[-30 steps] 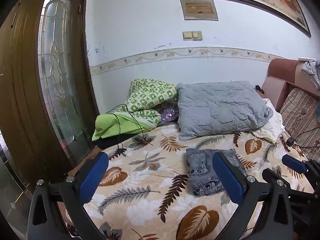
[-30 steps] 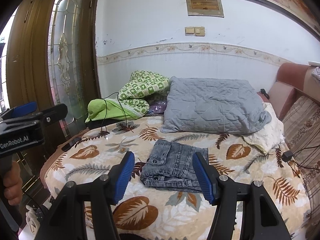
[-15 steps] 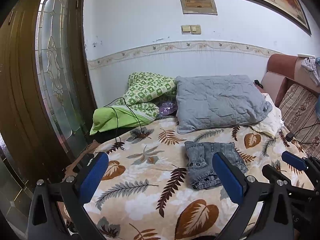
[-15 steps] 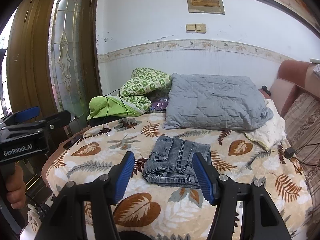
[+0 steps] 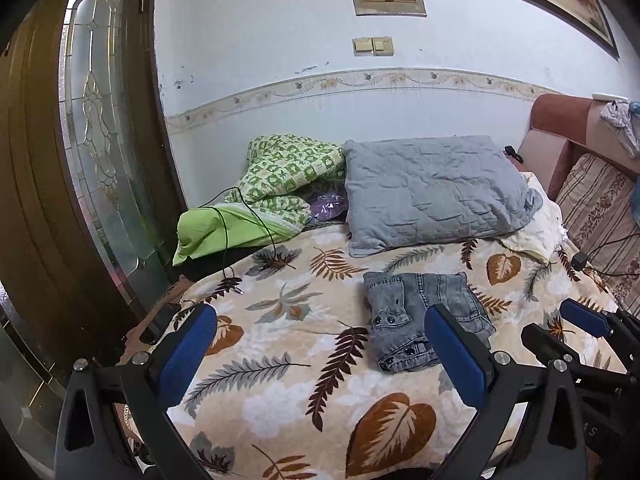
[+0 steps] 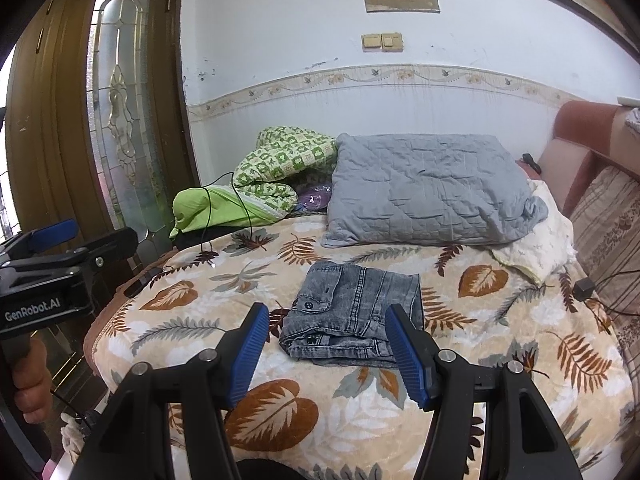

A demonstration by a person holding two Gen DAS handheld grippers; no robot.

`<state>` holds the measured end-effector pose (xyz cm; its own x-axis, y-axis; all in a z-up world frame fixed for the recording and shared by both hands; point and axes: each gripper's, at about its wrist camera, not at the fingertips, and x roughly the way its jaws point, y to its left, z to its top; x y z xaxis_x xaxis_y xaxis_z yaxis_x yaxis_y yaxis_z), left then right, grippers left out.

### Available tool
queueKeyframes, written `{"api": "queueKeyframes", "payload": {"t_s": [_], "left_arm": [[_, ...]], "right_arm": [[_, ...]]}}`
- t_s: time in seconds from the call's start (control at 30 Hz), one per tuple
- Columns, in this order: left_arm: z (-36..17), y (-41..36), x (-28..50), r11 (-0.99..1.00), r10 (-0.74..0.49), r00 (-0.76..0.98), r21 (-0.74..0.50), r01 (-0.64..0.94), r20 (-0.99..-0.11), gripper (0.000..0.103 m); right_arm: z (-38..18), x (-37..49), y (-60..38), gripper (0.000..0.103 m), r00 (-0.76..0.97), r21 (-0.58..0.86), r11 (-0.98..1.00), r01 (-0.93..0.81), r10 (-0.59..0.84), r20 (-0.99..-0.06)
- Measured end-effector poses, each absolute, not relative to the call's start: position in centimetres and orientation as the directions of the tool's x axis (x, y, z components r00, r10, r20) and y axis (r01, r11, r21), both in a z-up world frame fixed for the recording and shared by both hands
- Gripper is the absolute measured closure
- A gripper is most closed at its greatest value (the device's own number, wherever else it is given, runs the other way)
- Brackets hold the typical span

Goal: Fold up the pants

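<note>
Left gripper [image 5: 320,354]: jaws wide, nothing between the blue pads, held above the near edge of the bed. Right gripper [image 6: 326,354]: jaws wide too, empty, above the same near edge. Neither touches cloth.

Pants [image 6: 354,316]: grey denim, folded into a compact stack, flat on the leaf-print blanket [image 6: 500,336] mid-bed, beyond the right gripper's pads; waistband buttons face near-left.

Far side: grey pillow [image 6: 428,192] against the wall, green patterned quilt [image 6: 280,164] to its left with a black cable [image 5: 240,216] looped over it. Far left, a wooden door [image 5: 60,184] with a glass panel.
</note>
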<state>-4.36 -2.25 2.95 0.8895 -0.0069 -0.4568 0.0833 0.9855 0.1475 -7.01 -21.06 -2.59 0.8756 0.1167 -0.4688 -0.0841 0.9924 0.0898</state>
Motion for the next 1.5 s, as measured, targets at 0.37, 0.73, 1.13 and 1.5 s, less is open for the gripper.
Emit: {"api": "queueKeyframes", "payload": {"t_s": [0.37, 0.73, 1.13, 1.5], "left_arm": [[2.3, -2.7, -3.6, 0.984, -0.014, 0.879, 0.149, 0.096, -0.477, 0.000], [1.9, -2.1, -2.9, 0.986, -0.024, 0.872, 0.130, 0.100, -0.488, 0.000], [2.2, 0.1, -2.7, 0.993, -0.033, 0.876, 0.087, 0.086, -0.482, 0.000], [1.6, 3.2, -2.4, 0.998, -0.027, 0.876, 0.036, 0.051, -0.482, 0.000]], "right_arm": [[-3.5, -5.9, -21.7, 0.039, 0.863, 0.109, 0.991, -0.079, 0.123, -0.491], [-3.6, -5.2, -21.4, 0.039, 0.857, 0.100, 0.992, -0.078, 0.118, -0.502], [-2.9, -4.9, -19.3, 0.039, 0.855, 0.059, 0.993, -0.098, 0.114, -0.506], [-2.3, -4.8, -16.7, 0.039, 0.852, 0.007, 0.994, -0.112, 0.099, -0.514]]}}
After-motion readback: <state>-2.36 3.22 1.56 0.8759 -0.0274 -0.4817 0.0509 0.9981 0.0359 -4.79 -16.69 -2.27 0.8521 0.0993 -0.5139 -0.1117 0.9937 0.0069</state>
